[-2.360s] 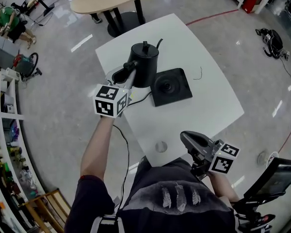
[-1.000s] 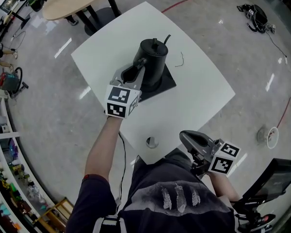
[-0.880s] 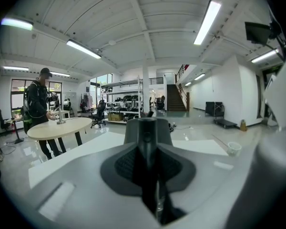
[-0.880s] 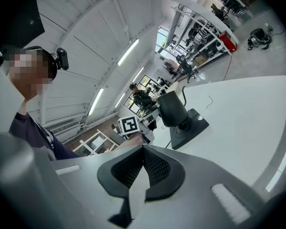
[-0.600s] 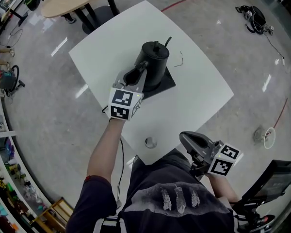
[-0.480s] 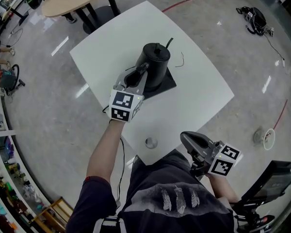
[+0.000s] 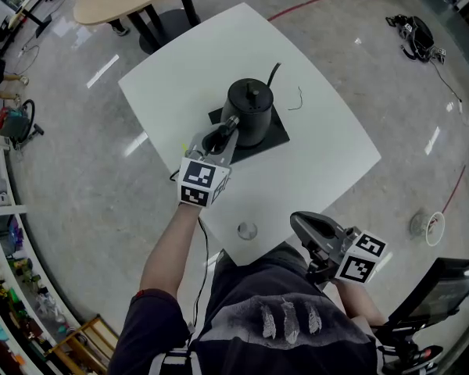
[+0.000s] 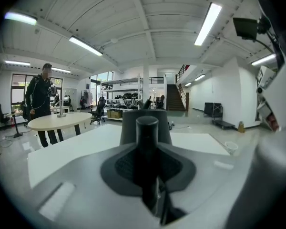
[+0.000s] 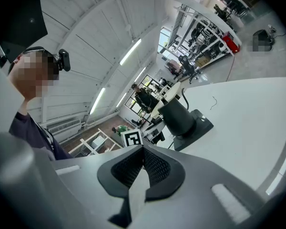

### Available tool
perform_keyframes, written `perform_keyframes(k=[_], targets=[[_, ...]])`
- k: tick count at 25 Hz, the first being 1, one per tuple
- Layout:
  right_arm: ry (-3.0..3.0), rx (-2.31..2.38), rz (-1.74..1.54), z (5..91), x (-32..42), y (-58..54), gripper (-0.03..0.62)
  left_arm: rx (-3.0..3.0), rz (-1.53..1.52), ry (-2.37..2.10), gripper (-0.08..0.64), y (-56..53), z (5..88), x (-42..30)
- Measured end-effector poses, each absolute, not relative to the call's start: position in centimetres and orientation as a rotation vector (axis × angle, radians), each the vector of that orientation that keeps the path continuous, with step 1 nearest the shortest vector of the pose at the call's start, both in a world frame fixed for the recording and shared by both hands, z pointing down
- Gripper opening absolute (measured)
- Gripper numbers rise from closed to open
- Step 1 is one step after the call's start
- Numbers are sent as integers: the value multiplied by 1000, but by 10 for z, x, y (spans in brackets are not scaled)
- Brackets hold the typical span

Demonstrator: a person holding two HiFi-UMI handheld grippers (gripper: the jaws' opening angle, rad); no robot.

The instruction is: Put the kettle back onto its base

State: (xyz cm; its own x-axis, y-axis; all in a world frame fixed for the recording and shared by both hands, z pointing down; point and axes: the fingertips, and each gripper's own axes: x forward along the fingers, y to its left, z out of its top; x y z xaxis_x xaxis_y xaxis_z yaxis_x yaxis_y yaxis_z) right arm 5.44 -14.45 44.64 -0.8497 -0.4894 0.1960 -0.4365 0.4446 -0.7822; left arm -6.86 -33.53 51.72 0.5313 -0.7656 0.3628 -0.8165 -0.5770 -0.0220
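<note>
Head view: the black kettle (image 7: 248, 109) stands over its square black base (image 7: 276, 136) near the middle of the white counter (image 7: 328, 162); whether it is fully seated cannot be told. The left gripper (image 7: 221, 135) has its jaws clenched on the kettle's handle, which the left gripper view shows as a dark upright bar between the pads. Bare counter lies open all round the base, widest toward the right edge, with a thin wire (image 7: 299, 98) just beyond the base and a small round disc (image 7: 247, 230) near the front edge. The right gripper (image 7: 299, 222) hangs at the front edge, jaws closed together on nothing. Only the right gripper view shows the kettle side-on, its bottom meeting the base.
</note>
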Motion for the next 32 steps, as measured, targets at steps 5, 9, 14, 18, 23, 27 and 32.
perform_keyframes(k=[5, 9, 14, 18, 23, 27, 32], targets=[[2620, -836, -1391, 447, 53, -145, -2, 2621, 521, -1353, 54, -329, 523, -70], [2617, -836, -1396, 448, 53, -144, -2, 2628, 536, -1344, 54, -323, 528, -72], [2615, -831, -1399, 449, 54, -144, -2, 2619, 510, -1344, 55, -318, 535, -77], [2616, -824, -1402, 450, 54, -143, -2, 2618, 493, -1342, 55, -310, 545, -80], [2618, -819, -1402, 452, 54, -141, -2, 2620, 501, -1349, 55, -308, 550, -82], [2623, -810, -1398, 452, 52, -140, -2, 2620, 508, -1344, 55, -309, 552, -81], [2646, -752, -1384, 449, 44, -143, -2, 2600, 534, -1371, 55, -312, 551, -90]])
